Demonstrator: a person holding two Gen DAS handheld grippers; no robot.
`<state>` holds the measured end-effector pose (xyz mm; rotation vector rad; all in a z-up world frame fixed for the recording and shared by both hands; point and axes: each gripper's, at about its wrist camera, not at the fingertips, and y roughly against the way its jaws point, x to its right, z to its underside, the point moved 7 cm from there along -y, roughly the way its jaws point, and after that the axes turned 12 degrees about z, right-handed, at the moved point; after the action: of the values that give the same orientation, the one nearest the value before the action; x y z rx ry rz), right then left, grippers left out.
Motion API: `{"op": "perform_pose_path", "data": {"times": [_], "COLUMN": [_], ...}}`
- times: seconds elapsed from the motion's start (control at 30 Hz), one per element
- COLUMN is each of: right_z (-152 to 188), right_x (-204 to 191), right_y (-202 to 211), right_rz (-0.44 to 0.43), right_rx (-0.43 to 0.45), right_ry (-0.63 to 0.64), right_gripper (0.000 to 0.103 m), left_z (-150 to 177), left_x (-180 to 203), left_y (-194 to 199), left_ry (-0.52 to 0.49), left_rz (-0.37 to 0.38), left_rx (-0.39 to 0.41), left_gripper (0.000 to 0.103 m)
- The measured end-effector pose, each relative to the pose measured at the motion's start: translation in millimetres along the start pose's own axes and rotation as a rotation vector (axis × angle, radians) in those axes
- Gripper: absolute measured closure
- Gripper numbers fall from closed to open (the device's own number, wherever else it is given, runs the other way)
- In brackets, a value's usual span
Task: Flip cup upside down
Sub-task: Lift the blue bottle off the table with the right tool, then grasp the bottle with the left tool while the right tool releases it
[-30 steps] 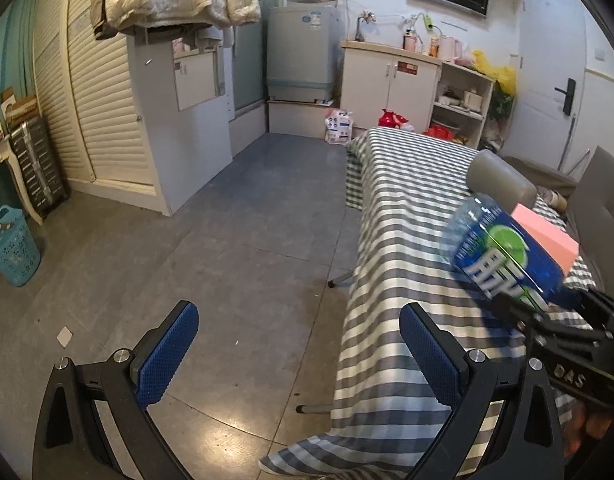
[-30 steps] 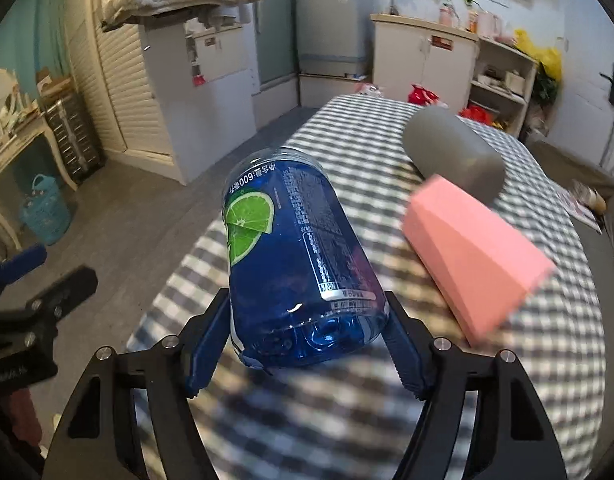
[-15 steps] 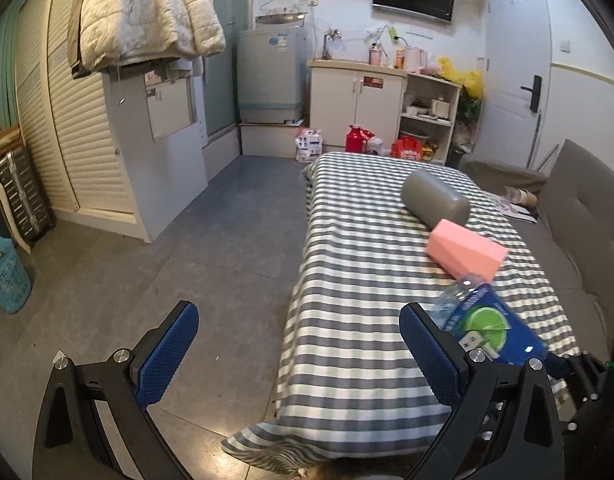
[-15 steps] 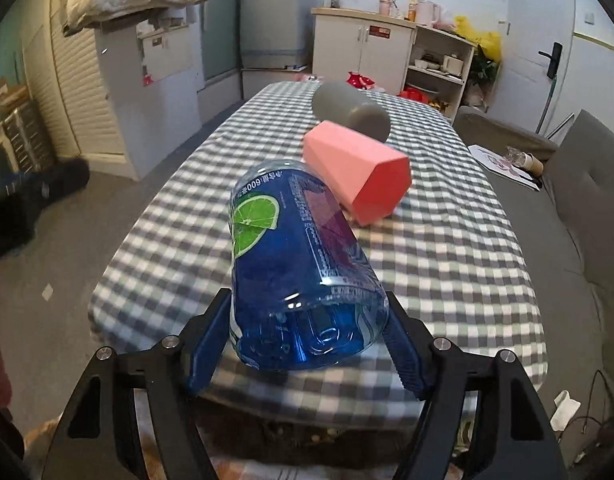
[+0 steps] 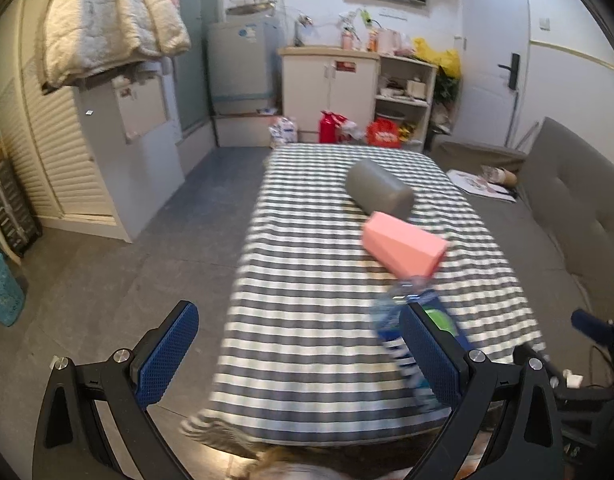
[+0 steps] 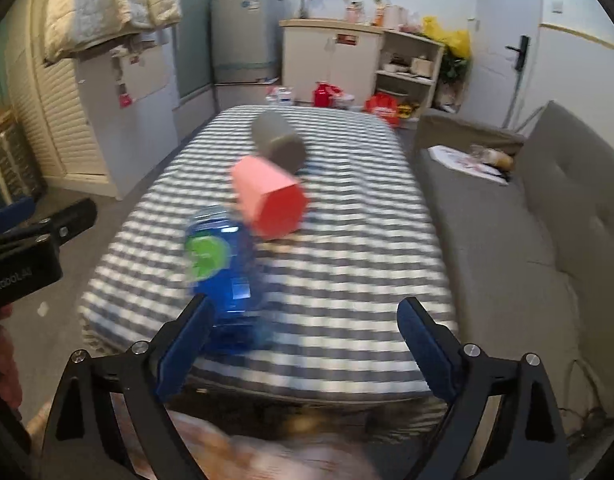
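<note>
A pink faceted cup (image 5: 403, 246) lies on its side on the striped table (image 5: 307, 280); it also shows in the right wrist view (image 6: 269, 202). A grey cup (image 5: 379, 188) lies on its side behind it, also in the right wrist view (image 6: 279, 142). A blue plastic bottle (image 6: 223, 260) lies near the table's front edge, blurred, partly behind my left gripper's right finger (image 5: 427, 354). My right gripper (image 6: 303, 344) is open and empty, the bottle by its left finger. My left gripper (image 5: 299, 354) is open and empty over the front edge.
A grey sofa (image 6: 547, 240) runs along the table's right side. White cabinets (image 5: 327, 88), a washing machine (image 5: 239, 64) and shelves stand at the back. A louvred wardrobe (image 5: 67, 152) and a teal basket (image 5: 3, 296) are on the left. Open floor lies left of the table.
My right gripper has opened and let go of the blue bottle, which now lies on the table. Both grippers have pulled back from the table and the views have swung.
</note>
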<state>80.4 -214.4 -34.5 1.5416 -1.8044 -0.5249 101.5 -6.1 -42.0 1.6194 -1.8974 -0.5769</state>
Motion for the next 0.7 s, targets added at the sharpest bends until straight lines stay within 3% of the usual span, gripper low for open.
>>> {"op": "perform_pose_path", "data": {"times": [0.3, 0.7], "right_z": [-18, -10], "right_x": [39, 52], "right_y": [-18, -57], "right_rz": [0.055, 0.063], "right_rx": [0.023, -0.017], "right_ry": [0.014, -0.031], "right_gripper": [0.010, 0.010], "left_z": [-6, 9], "left_x": [45, 52], "left_y": [-42, -106], "left_ry": [0.016, 0.112], "left_rz": [0.067, 0.089], "left_rx": [-0.103, -0.311], "left_gripper": [0.000, 0.002]}}
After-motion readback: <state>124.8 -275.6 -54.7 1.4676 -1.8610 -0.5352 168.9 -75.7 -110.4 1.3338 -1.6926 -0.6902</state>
